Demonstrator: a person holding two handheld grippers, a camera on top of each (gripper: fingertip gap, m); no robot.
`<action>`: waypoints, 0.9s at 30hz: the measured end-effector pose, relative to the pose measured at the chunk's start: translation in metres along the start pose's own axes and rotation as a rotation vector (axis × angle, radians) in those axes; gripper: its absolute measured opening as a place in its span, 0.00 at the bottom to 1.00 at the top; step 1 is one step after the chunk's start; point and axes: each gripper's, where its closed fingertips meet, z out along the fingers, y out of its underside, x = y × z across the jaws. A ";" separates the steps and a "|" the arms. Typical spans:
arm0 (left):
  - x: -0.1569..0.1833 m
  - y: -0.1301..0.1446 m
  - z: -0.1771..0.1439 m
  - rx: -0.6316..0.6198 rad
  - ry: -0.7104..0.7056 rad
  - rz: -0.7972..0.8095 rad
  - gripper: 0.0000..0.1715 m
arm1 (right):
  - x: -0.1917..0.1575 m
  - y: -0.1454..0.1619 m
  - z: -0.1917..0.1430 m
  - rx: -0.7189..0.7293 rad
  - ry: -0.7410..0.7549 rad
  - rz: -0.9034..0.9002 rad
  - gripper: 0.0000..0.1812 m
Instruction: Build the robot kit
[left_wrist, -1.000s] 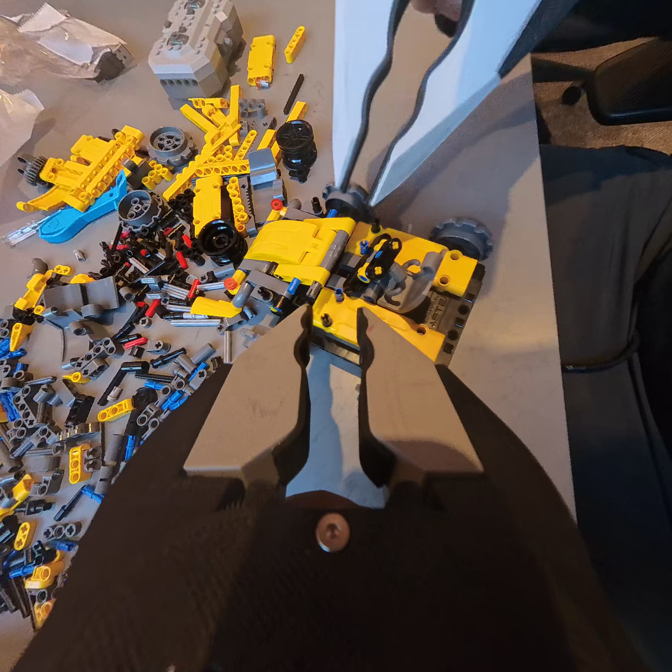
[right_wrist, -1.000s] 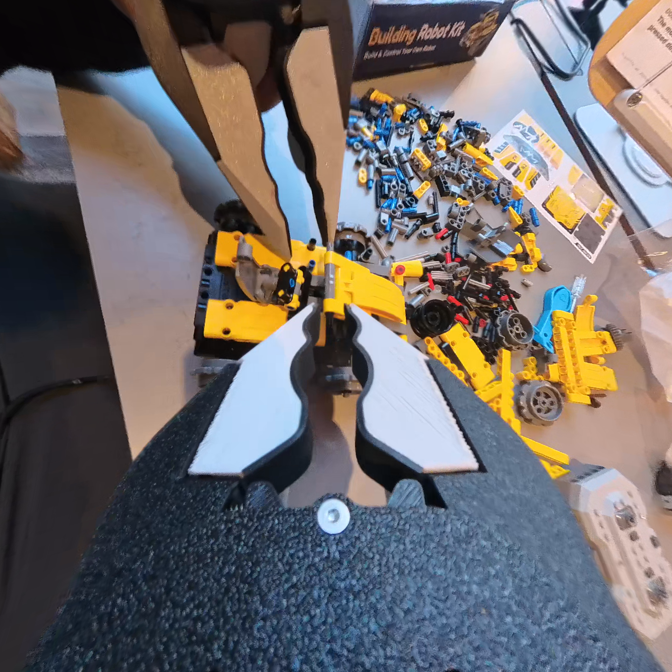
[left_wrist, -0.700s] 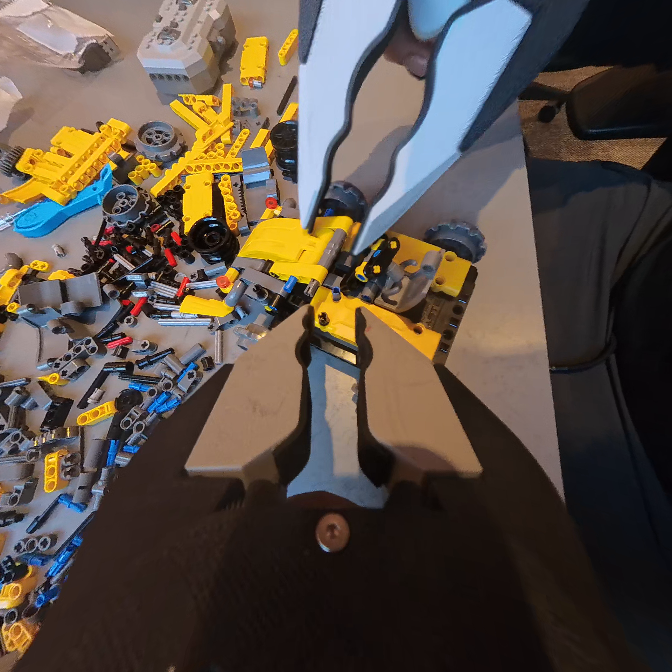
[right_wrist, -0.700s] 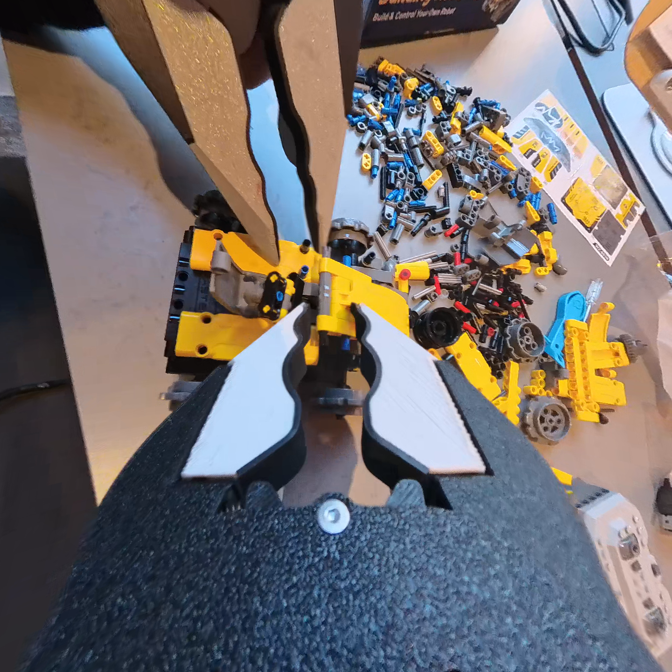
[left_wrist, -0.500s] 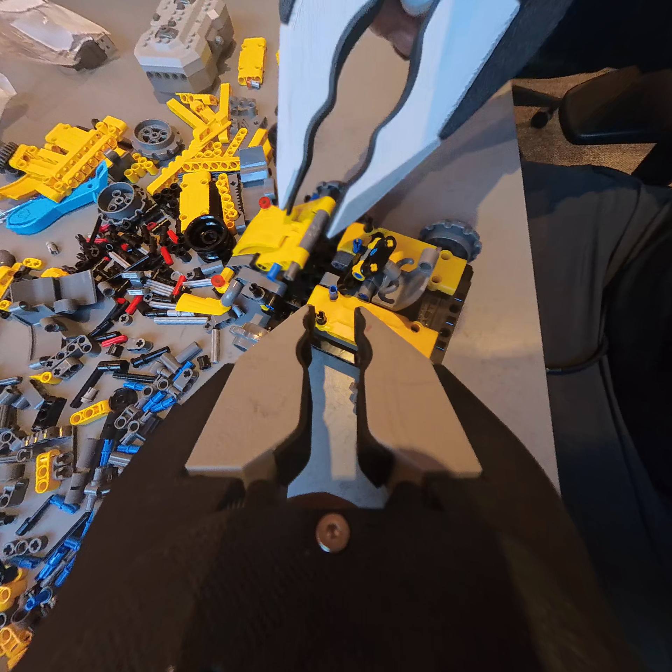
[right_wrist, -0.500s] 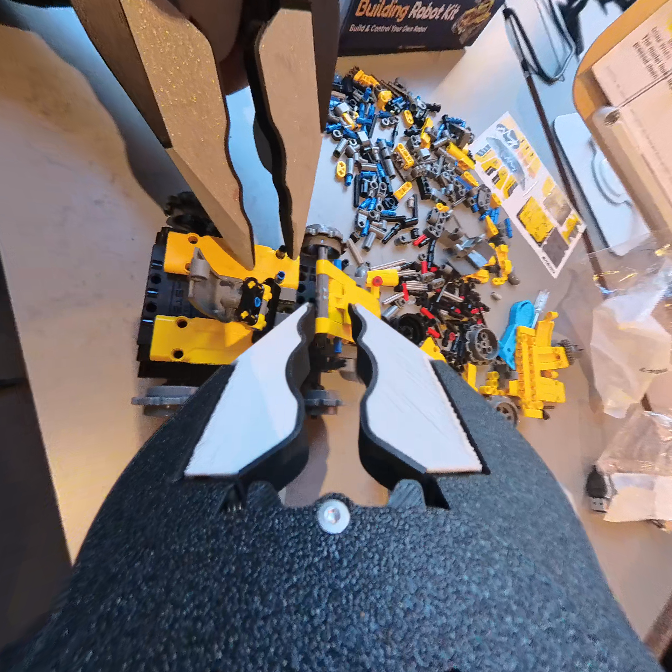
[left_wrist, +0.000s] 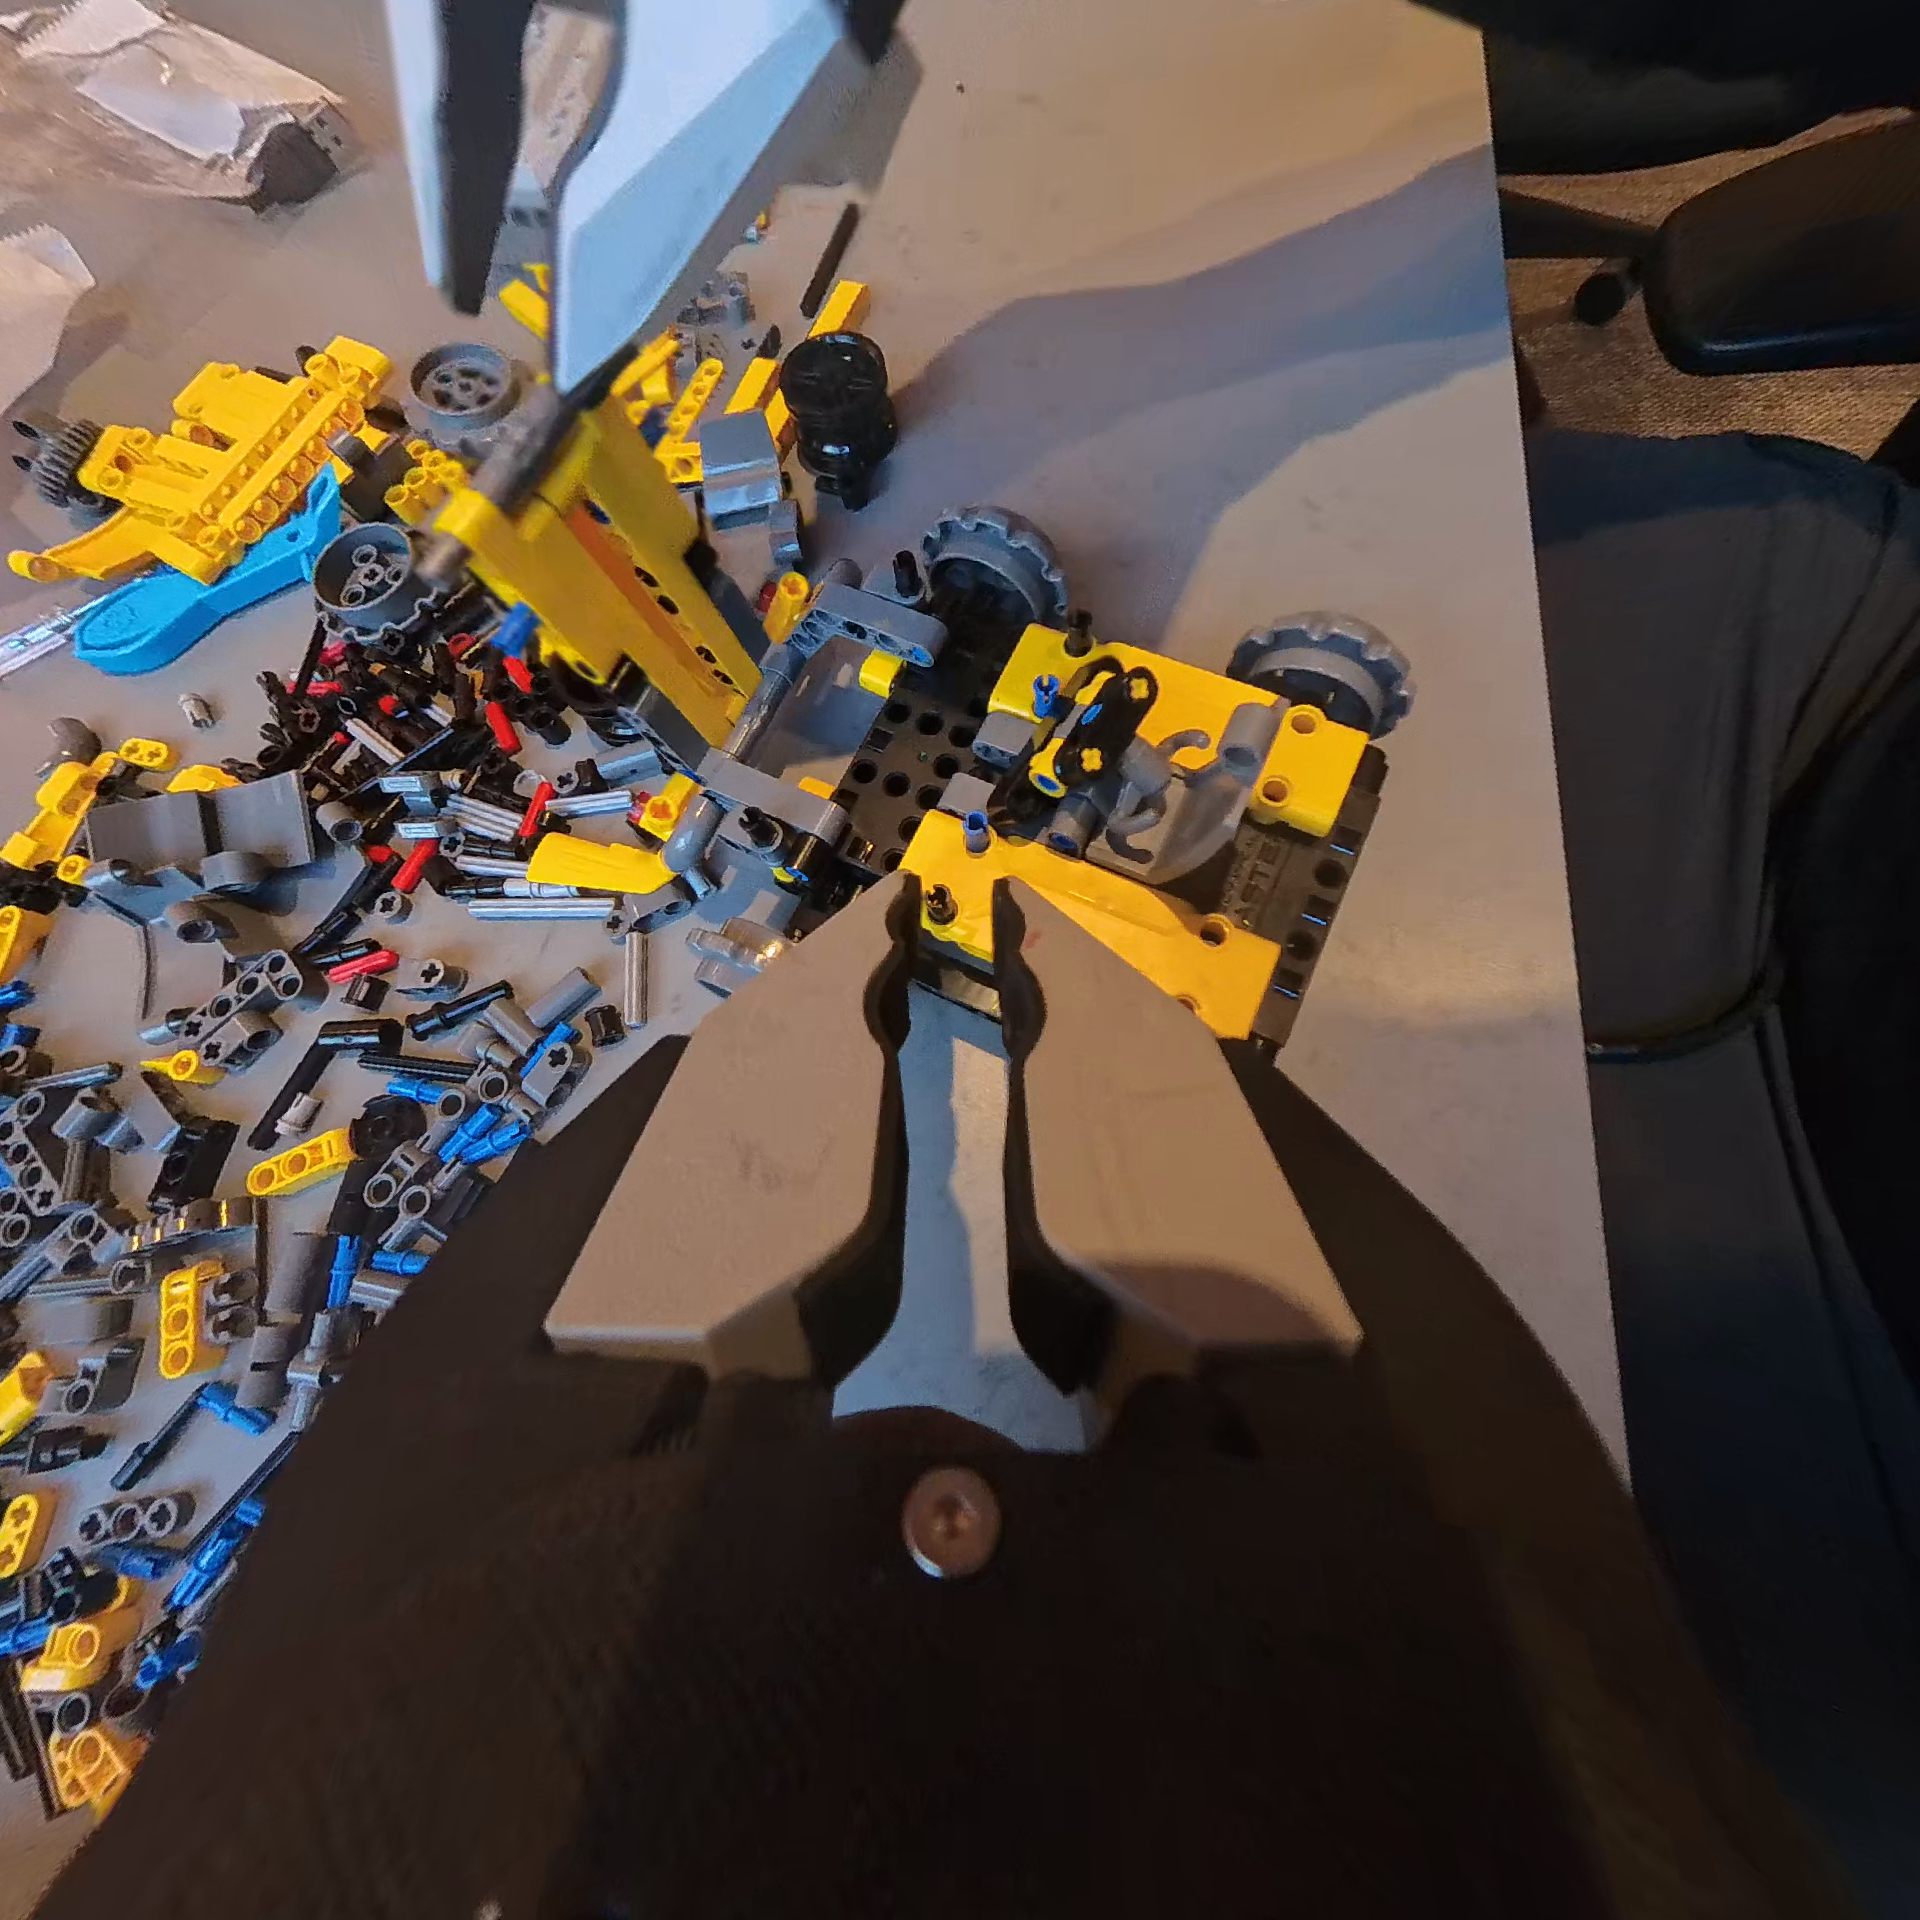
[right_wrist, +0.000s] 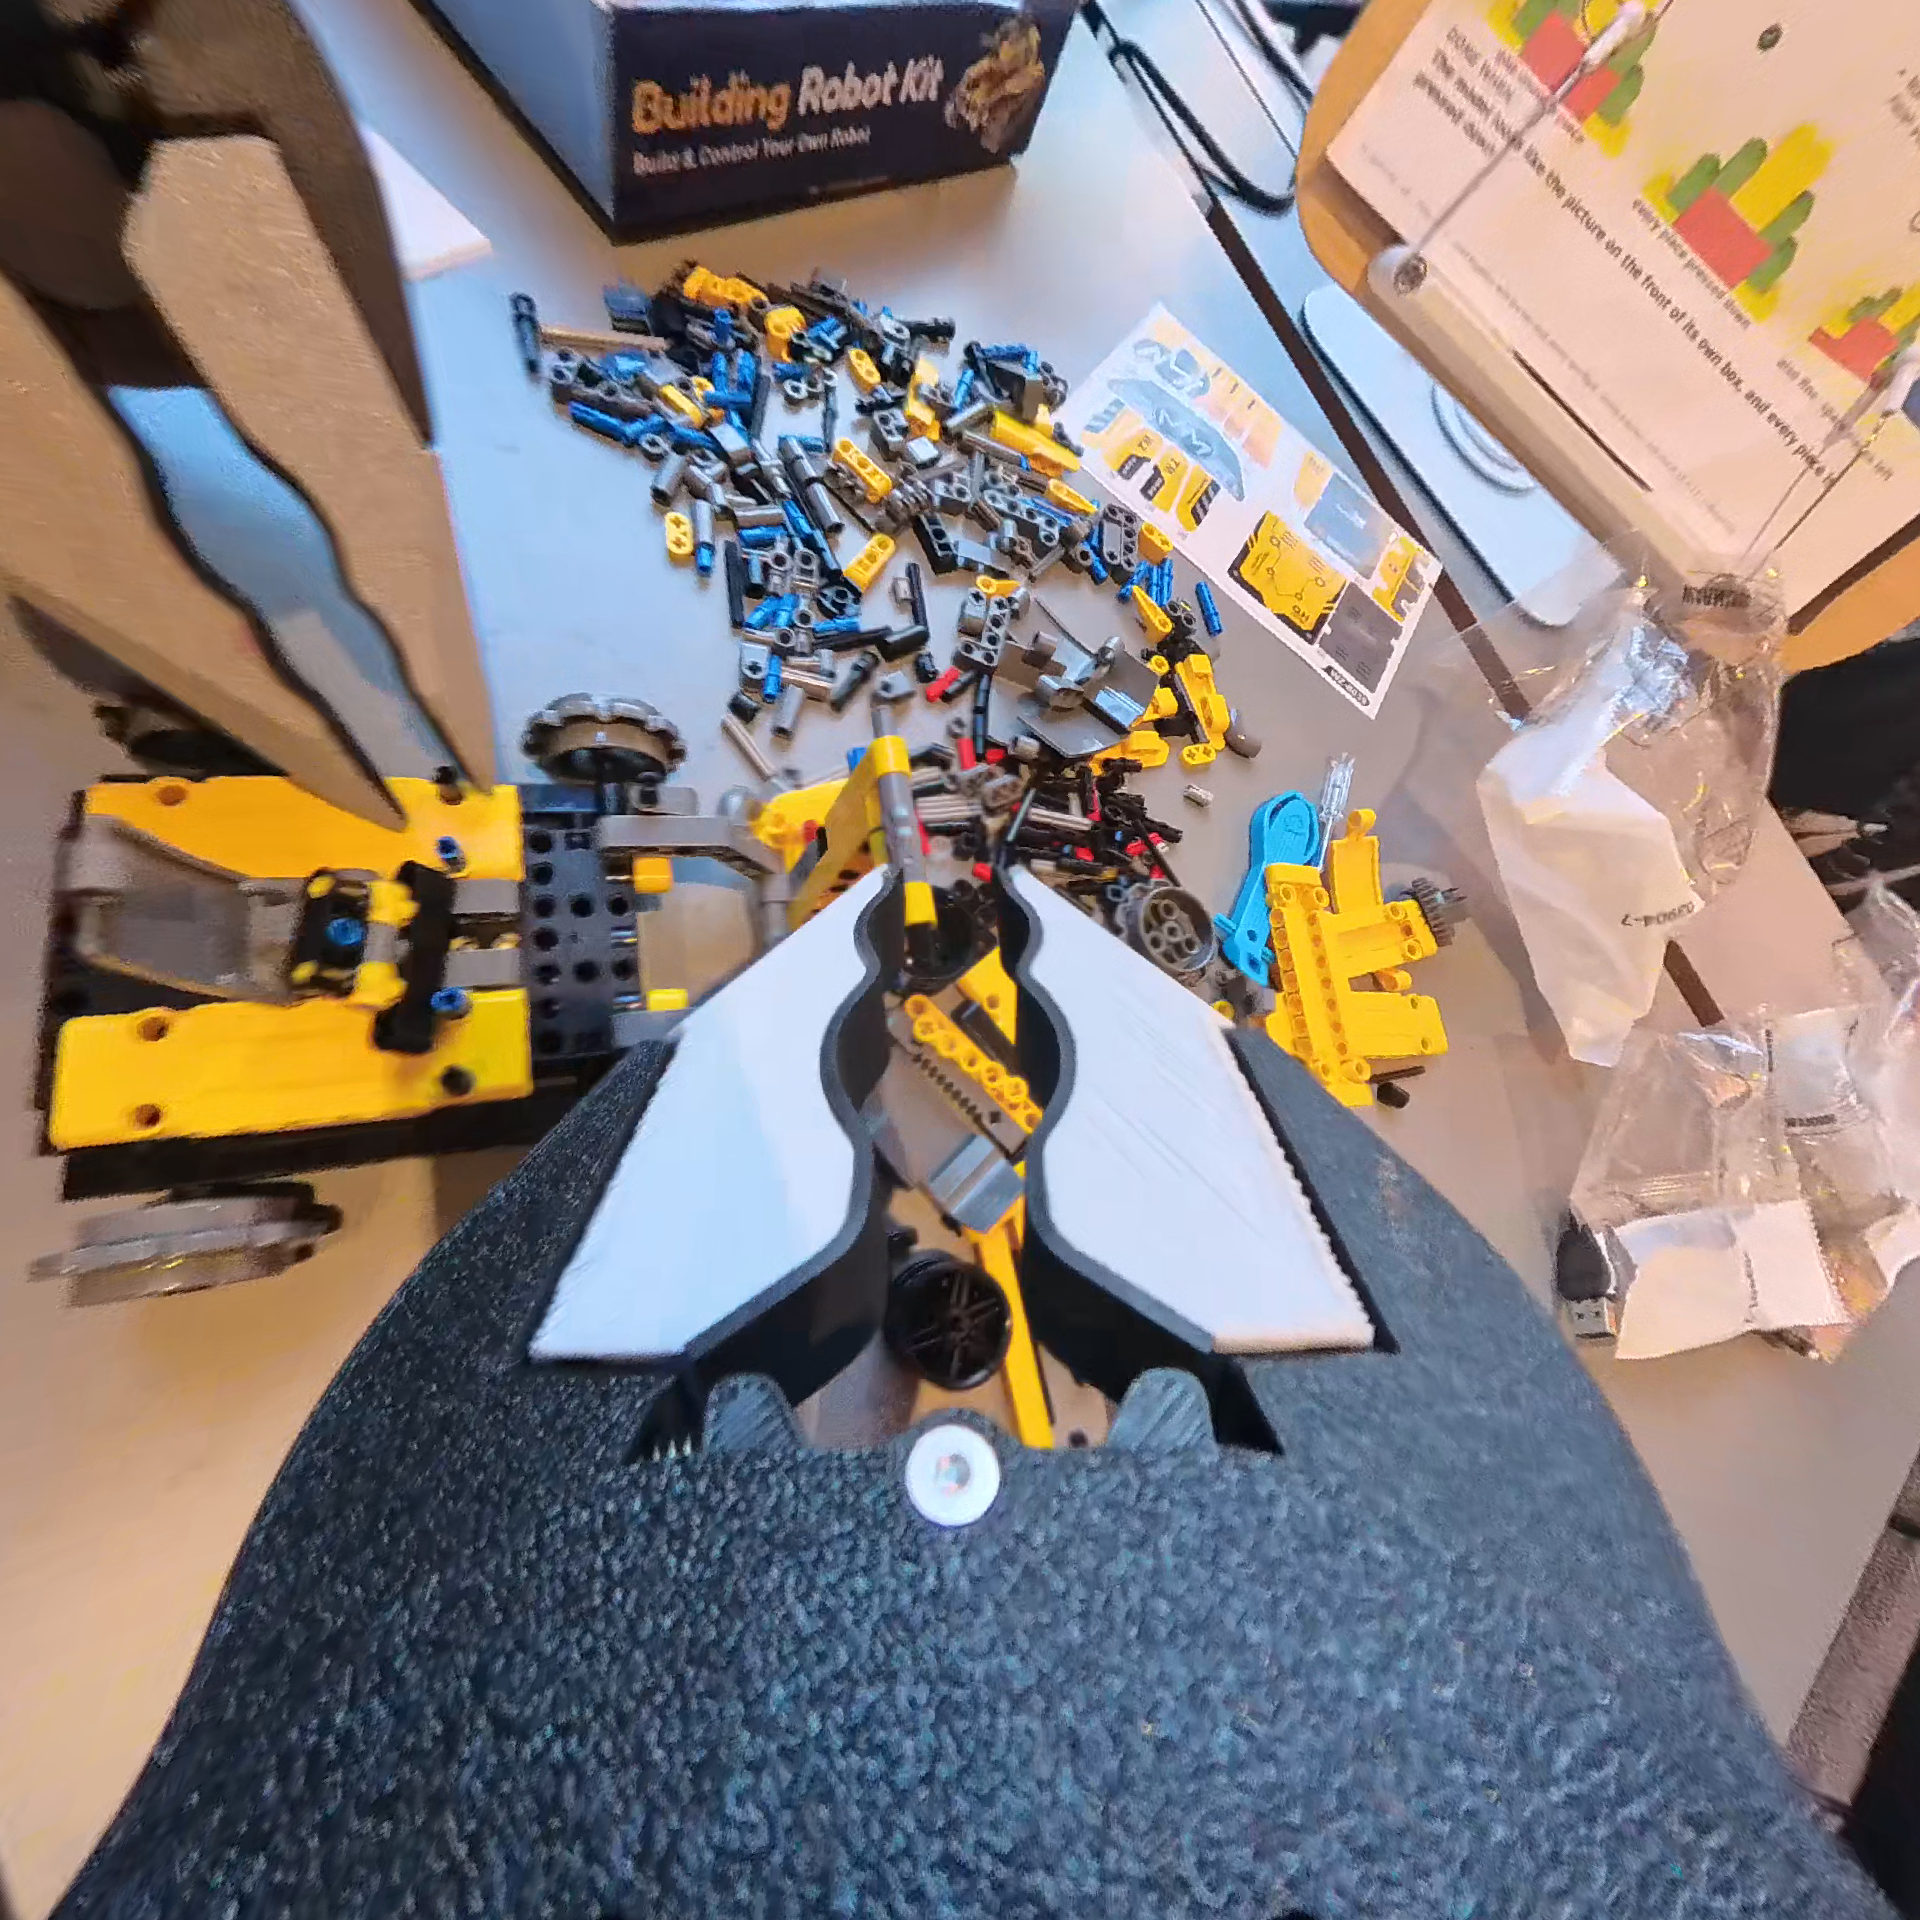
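Observation:
A yellow and black brick vehicle (left_wrist: 1143, 914) stands on the grey table near its right edge; it also shows in the right wrist view (right_wrist: 260, 1060). My left gripper (left_wrist: 951, 894) is shut on the near yellow side panel of the vehicle and holds it down. My right gripper (right_wrist: 948, 883) is shut on a yellow hood panel (right_wrist: 857, 821) with a grey axle, tilted up and off to the vehicle's front. In the left wrist view the white right gripper (left_wrist: 514, 343) holds that panel (left_wrist: 592, 561) above the loose parts. The vehicle's black pegboard middle is uncovered.
Several loose yellow, grey, black and blue parts (left_wrist: 312, 935) lie left of the vehicle. A black wheel (left_wrist: 842, 405), a blue piece (left_wrist: 197, 613), a dark box (right_wrist: 810, 104), a sticker sheet (right_wrist: 1247, 499) and plastic bags (right_wrist: 1714, 1091) lie around. The table edge (left_wrist: 1538, 831) is close on the right. Left tips to right tips: about 11 cm. It is some 12 cm from my right tips to the black wheel (left_wrist: 842, 405). My right wrist view (right_wrist: 931, 1305) looks at it from another angle.
My right gripper closed on the yellow hood panel, pulled it off the vehicle and lifted it left over the parts pile. My left gripper kept its grip on the vehicle.

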 end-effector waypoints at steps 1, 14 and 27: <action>0.000 0.000 0.000 0.003 0.001 -0.006 0.06 | -0.005 -0.001 -0.005 0.007 -0.005 -0.007 0.09; -0.003 0.001 -0.002 -0.007 -0.012 -0.013 0.12 | -0.091 0.009 -0.029 0.043 -0.251 -0.056 0.10; 0.001 -0.001 0.000 0.006 0.011 -0.019 0.12 | -0.115 0.020 -0.009 0.010 -0.292 -0.140 0.07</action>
